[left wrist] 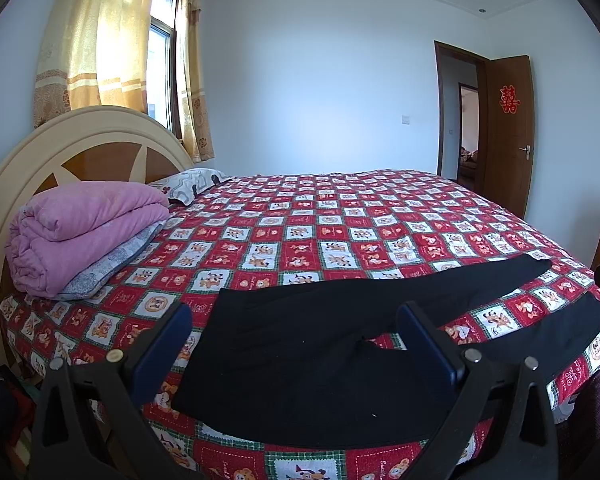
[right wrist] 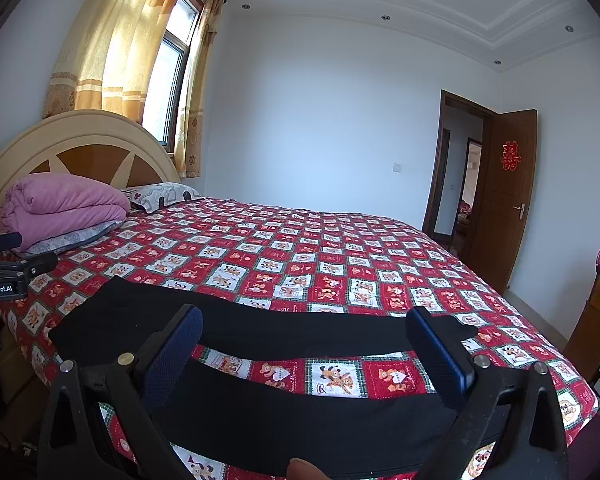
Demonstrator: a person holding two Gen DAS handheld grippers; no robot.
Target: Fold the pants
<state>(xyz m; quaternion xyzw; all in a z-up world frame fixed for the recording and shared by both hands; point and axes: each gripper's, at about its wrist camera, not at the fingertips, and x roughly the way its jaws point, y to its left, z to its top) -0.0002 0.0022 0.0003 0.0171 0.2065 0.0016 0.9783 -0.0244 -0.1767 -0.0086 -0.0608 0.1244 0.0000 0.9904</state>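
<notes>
Black pants (left wrist: 300, 356) lie spread flat on the bed's near edge, waist to the left, two legs splayed apart to the right. My left gripper (left wrist: 294, 322) hangs open above the waist and crotch, nothing between its blue pads. The right wrist view shows the same pants (right wrist: 284, 332) as two dark leg bands with patterned quilt between them. My right gripper (right wrist: 306, 330) is open over the legs, holding nothing. The left gripper's body (right wrist: 8, 272) shows at that view's left edge.
A red checked cartoon quilt (left wrist: 340, 232) covers the bed. A folded pink blanket (left wrist: 80, 228) and a pillow (left wrist: 192, 184) sit by the headboard (left wrist: 60, 144). An open brown door (left wrist: 508, 132) stands at far right, and a wooden cabinet (right wrist: 596, 320) beside the bed.
</notes>
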